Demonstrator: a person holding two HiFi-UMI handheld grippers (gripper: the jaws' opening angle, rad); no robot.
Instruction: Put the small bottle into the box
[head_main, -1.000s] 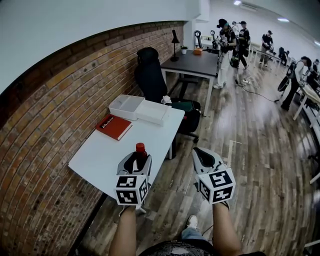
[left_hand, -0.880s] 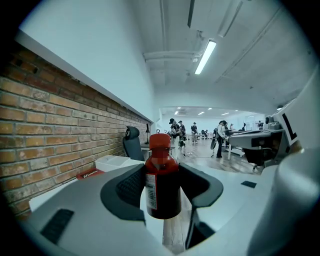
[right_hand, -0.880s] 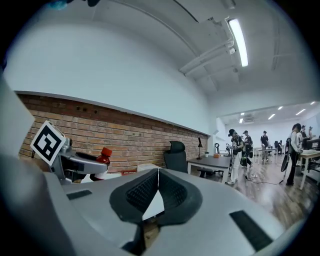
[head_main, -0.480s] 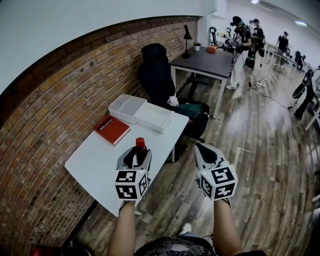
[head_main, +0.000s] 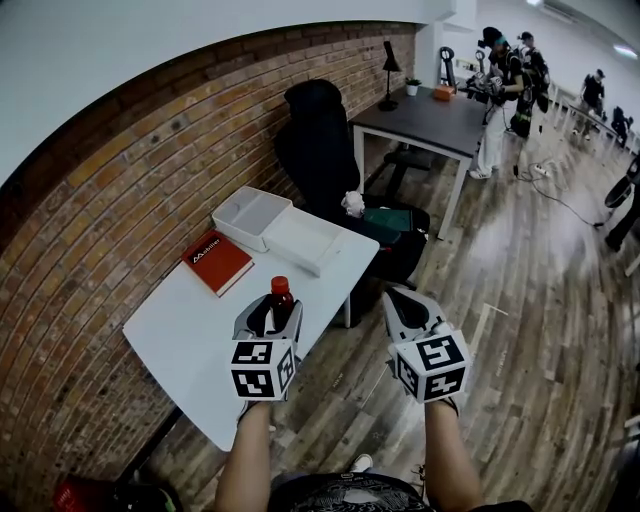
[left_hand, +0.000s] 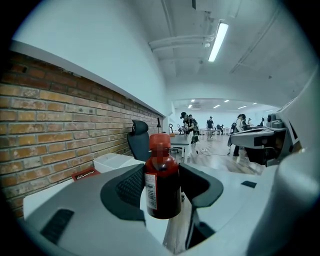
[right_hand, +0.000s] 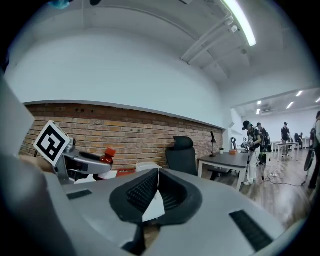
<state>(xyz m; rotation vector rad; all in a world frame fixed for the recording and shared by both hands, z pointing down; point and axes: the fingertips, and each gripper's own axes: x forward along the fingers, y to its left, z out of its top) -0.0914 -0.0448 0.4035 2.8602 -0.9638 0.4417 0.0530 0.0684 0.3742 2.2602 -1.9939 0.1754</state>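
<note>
Carry stage, I reckon: my left tool is clamped on the small bottle, upright, over the counter's near edge. Right tool is pinched together on nothing, off beside the counter. Both forearms point straight ahead. Next I'd reach forward to the white box at the far end.
</note>
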